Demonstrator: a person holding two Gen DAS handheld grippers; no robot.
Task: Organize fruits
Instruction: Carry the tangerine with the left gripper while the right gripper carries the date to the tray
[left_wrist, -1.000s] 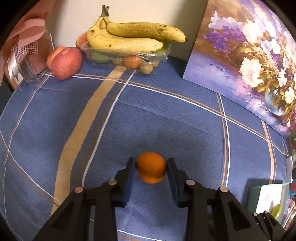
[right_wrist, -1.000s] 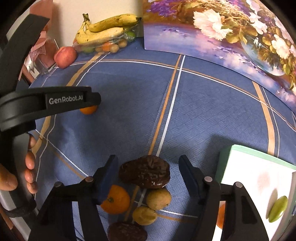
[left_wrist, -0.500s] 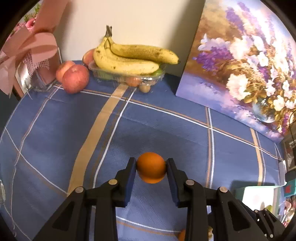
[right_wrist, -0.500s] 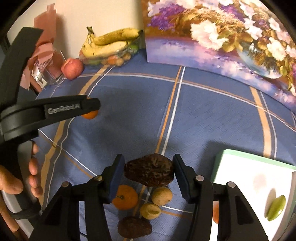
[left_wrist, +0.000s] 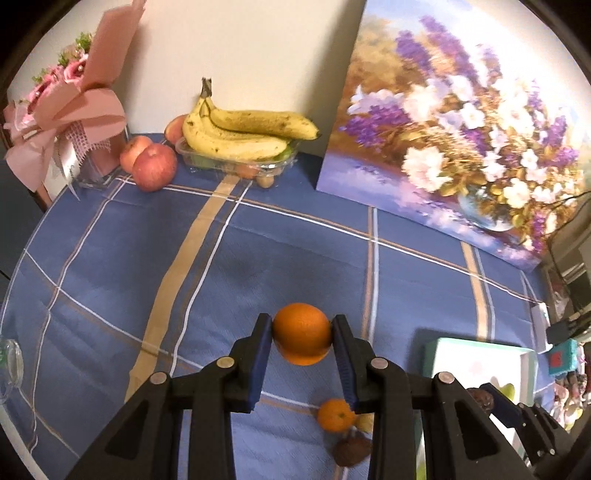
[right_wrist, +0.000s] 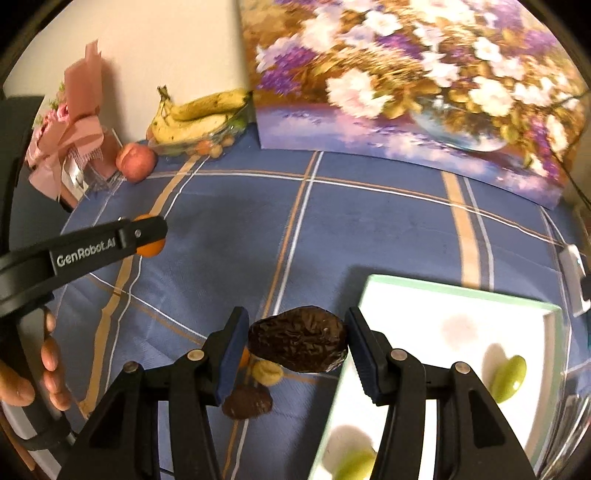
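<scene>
My left gripper (left_wrist: 302, 325) is shut on a round orange (left_wrist: 302, 334), held above the blue checked tablecloth (left_wrist: 258, 251). In the right wrist view that gripper's fingertip (right_wrist: 147, 230) shows at the left with the orange (right_wrist: 149, 252) behind it. My right gripper (right_wrist: 297, 317) is shut on a dark brown wrinkled fruit (right_wrist: 298, 345), lifted off the cloth. Under it lie a yellowish small fruit (right_wrist: 267, 373) and another dark fruit (right_wrist: 247, 402). A small orange (left_wrist: 334, 415) also lies there.
A white tray with a green rim (right_wrist: 443, 291) at the lower right holds green fruits (right_wrist: 509, 378). At the back stand bananas (left_wrist: 240, 136) on a clear container (left_wrist: 236, 164), apples (left_wrist: 154, 167), a pink bouquet (left_wrist: 70, 122) and a flower painting (left_wrist: 461, 129). A hand (right_wrist: 48, 369) holds the left tool.
Both grippers have risen with their fruit, so more of the table and wall shows. The right jaws closed onto the dark fruit and lifted it off the pile.
</scene>
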